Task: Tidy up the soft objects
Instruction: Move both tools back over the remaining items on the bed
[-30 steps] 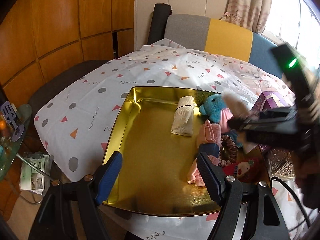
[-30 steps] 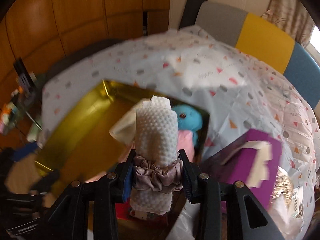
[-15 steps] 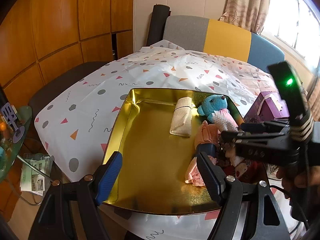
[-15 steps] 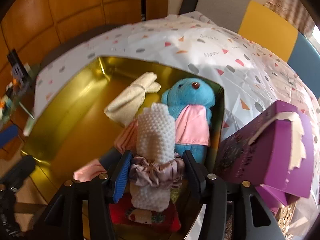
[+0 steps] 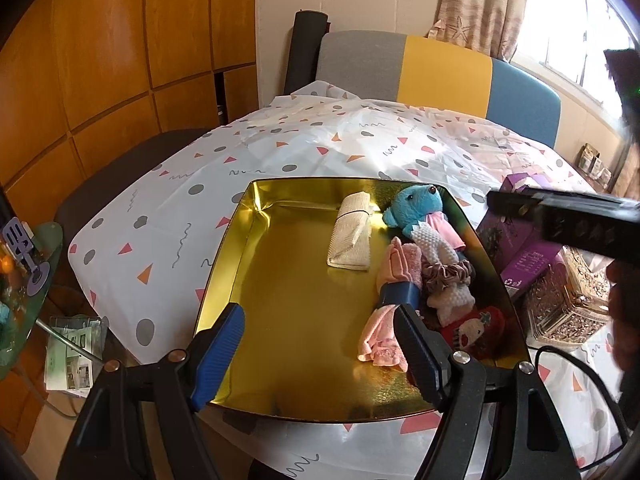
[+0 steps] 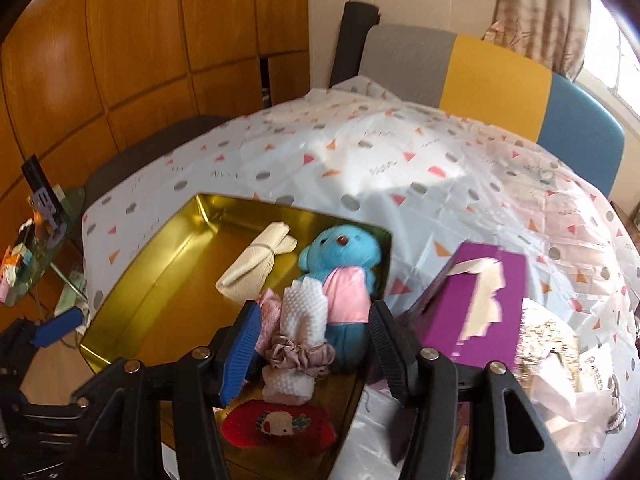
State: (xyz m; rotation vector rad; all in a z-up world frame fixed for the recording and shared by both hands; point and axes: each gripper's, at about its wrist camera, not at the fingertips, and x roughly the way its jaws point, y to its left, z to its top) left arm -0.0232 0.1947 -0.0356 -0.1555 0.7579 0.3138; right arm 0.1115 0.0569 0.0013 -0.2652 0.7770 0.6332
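Observation:
A gold tray (image 5: 224, 280) lies on the patterned tablecloth. It holds a cream rolled cloth (image 5: 352, 236), a blue teddy (image 5: 416, 204), a pink cloth (image 5: 398, 264) and a red plush piece (image 5: 476, 326). A white knitted roll (image 6: 302, 312) with a mauve scrunchie (image 6: 300, 354) around it lies against the teddy (image 6: 340, 248). My right gripper (image 6: 314, 312) hangs just above the roll. Its jaws are opening, and the pads stand clear of the roll on both sides. My left gripper (image 5: 318, 312) stands open over the tray's near part, holding nothing.
A purple tissue box (image 6: 476, 300) and a glittery glass container (image 5: 568, 304) stand right of the tray. Crumpled white paper (image 6: 560, 396) lies at the right. Beyond the table are a dark chair and a grey, yellow and blue backrest (image 5: 440, 68). A glass side table (image 5: 24, 280) sits at the left.
My right gripper carried the white roll over the tray, set it beside the teddy, then opened and drew back from it. The left gripper stayed put.

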